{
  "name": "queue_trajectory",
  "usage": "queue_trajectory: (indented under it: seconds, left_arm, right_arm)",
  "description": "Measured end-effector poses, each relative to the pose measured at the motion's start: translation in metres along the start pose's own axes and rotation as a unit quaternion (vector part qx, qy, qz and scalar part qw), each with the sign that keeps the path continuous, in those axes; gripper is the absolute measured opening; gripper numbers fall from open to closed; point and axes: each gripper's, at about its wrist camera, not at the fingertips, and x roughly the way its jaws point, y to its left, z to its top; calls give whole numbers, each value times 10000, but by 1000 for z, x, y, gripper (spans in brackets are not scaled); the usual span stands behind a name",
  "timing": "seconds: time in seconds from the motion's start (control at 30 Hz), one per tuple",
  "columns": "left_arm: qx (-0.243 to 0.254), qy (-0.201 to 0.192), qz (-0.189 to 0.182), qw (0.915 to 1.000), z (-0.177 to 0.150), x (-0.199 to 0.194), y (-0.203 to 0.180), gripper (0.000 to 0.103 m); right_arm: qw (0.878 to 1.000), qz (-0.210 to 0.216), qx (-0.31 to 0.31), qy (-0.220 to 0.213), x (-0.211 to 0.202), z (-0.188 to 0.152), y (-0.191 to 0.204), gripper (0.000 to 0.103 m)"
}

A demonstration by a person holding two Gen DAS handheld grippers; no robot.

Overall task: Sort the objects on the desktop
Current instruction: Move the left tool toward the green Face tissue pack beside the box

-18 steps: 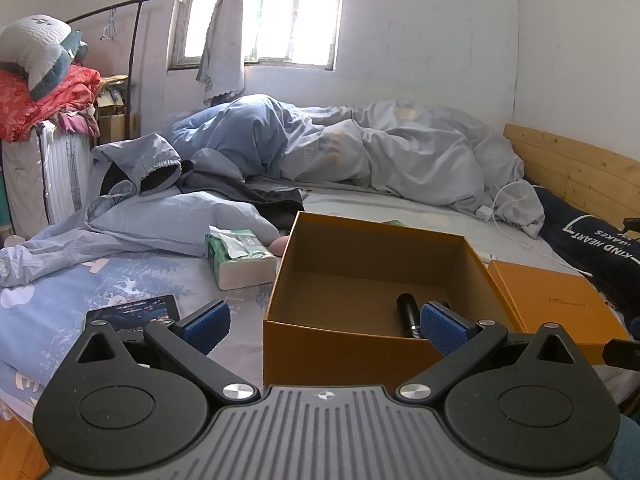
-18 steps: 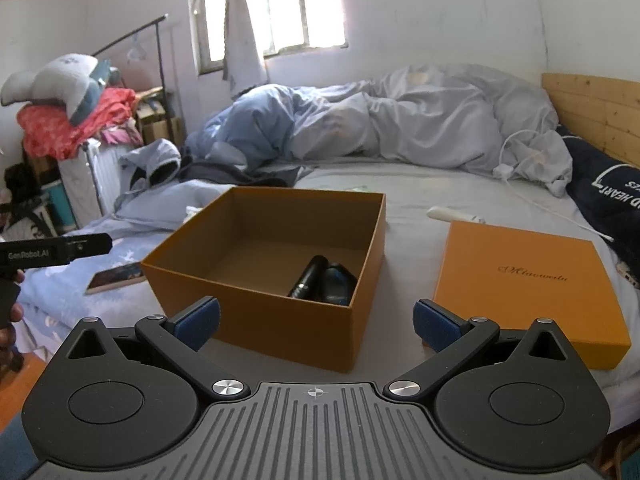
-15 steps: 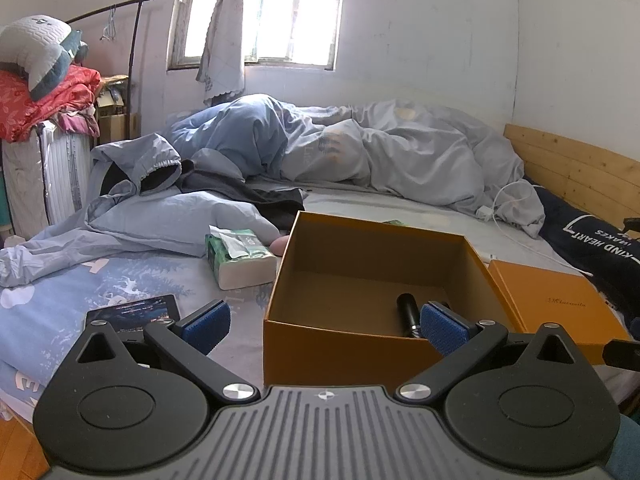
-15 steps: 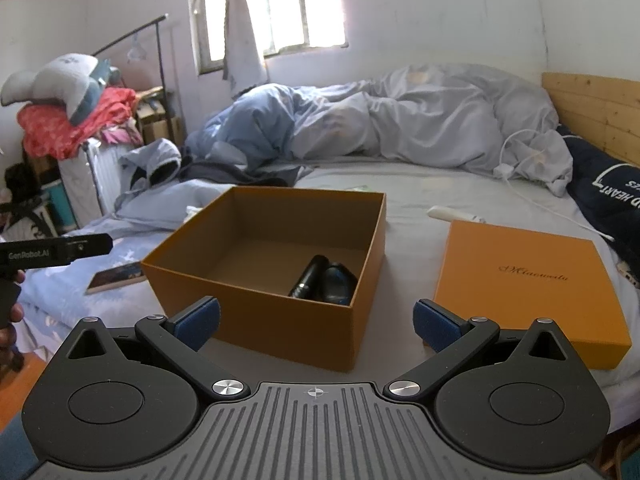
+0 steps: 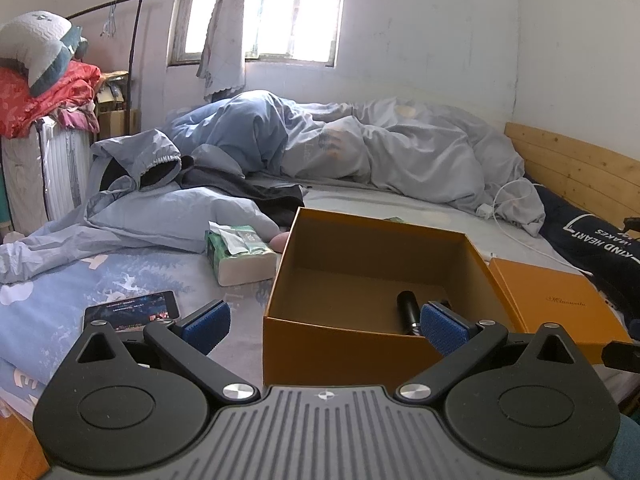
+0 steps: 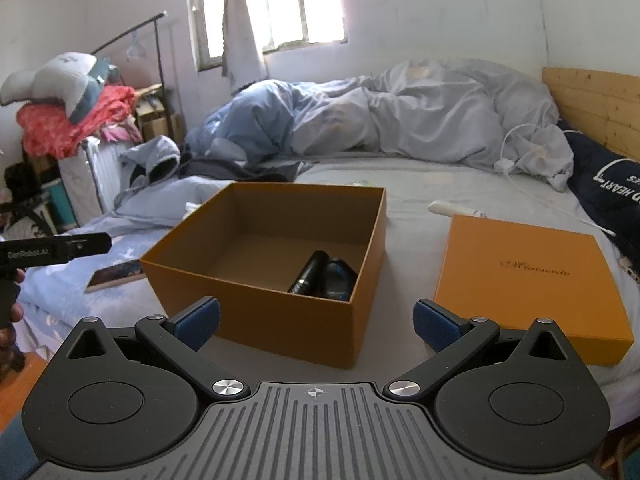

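Right wrist view shows the orange box (image 6: 276, 280) open on the bed, with 2 dark things in it: a black flashlight (image 6: 308, 272) and a dark case (image 6: 338, 278). Its lid (image 6: 528, 284) lies beside it. Outside are a phone (image 5: 132, 310), a tissue pack (image 5: 240, 254) and a white tube (image 6: 456, 210). Left gripper (image 5: 324, 322) and right gripper (image 6: 316, 322) gape wide, holding nothing. Sorting looks partly done.

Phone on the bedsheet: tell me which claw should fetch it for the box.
Left. The phone lies just beyond the left claw, beside its left finger, left of the box. From the right claw, the phone sits beyond the box, far to its left. Both claws are open and empty.
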Motion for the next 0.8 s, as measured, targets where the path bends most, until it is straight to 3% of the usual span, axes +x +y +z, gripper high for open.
queue_trajectory:
  seconds: [0.37, 0.8]
  left_arm:
    - [-72, 35, -45, 10000, 0, -2, 3, 103]
    - [-262, 265, 152, 9992, -3, 14, 16, 103]
  right_arm:
    - [10000, 10, 47, 55, 6, -2, 0, 103]
    - [9998, -26, 155, 92, 5, -3, -4, 103]
